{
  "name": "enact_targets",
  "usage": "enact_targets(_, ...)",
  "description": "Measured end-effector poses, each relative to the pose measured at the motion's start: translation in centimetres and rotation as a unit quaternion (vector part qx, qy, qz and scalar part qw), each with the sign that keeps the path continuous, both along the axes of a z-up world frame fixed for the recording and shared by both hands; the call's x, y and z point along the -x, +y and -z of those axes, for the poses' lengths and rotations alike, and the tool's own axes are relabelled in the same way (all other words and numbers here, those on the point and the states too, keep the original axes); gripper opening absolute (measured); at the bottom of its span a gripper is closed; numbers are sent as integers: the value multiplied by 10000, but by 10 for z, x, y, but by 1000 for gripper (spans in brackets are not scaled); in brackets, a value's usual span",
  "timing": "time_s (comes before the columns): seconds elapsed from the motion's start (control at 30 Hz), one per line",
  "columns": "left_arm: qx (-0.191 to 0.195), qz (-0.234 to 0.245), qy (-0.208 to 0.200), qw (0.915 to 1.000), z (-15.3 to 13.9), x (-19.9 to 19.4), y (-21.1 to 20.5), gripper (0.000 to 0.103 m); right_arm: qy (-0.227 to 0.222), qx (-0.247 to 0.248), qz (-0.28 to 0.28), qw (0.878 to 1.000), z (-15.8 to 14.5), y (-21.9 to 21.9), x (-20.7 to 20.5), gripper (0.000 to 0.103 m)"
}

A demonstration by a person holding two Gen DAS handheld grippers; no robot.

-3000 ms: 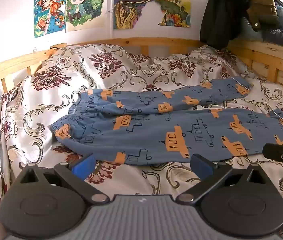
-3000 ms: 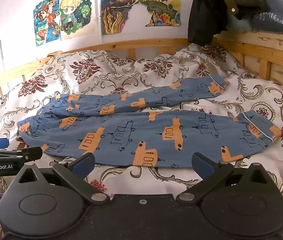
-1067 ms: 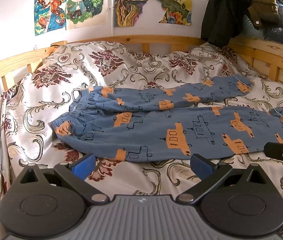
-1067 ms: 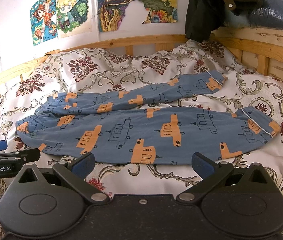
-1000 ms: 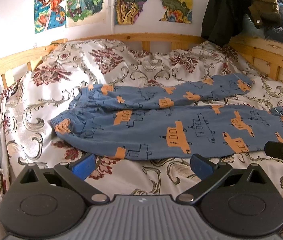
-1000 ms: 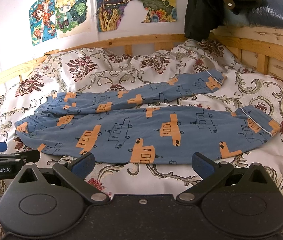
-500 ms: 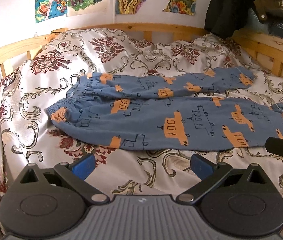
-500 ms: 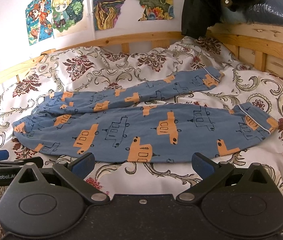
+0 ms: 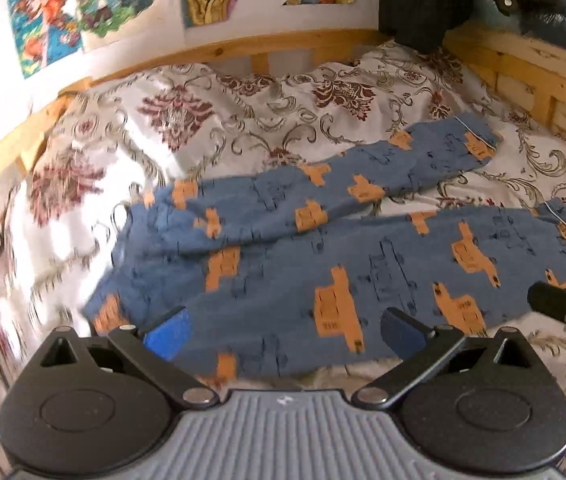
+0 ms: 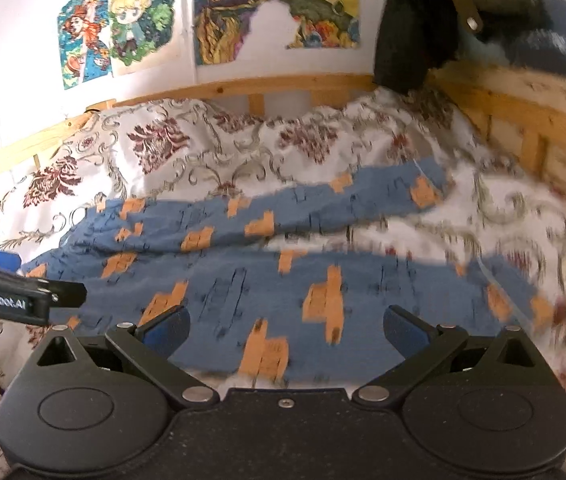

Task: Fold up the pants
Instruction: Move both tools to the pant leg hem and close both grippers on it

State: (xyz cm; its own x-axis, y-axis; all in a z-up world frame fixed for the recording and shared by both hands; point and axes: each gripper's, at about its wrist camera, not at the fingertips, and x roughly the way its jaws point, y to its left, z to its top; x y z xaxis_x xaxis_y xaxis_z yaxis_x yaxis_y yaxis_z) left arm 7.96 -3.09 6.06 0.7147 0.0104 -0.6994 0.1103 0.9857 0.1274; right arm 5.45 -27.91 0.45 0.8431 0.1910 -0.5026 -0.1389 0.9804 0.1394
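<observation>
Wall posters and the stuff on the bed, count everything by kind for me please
Wall posters: 3, an anime one, a swirly orange-and-blue one, a landscape one
Blue pajama pants with orange print: 1
Floral bedspread: 1
Dark jacket hanging at the bed corner: 1
Handheld grippers: 2, left gripper and right gripper, both open
Total: 8
</observation>
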Motion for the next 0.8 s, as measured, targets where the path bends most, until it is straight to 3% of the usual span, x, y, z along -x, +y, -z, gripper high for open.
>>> enact_targets(0.23,-109,331,480,9982,-14,-77,-2,103,-395,142,-551,9976,-24,-19,-64,102)
enact_targets(0.33,-141,660,566,9961,-7,-110,4,103,-228,142,-951,9951,-24,-25,-95,102)
enact_targets(0.5,-280,994,320,9941,1,-159,26,103,180,463,-1578,9862,-8,-31,-160,102)
enact_targets(0.6,-234,953,303,9947,4,-203,44,103,265,721,-2042,9759,1,-28,-213,103)
enact_targets(0.8,31,1208,362,9920,24,-301,56,103,273,1414,-3080,9404,18,-4,-331,102)
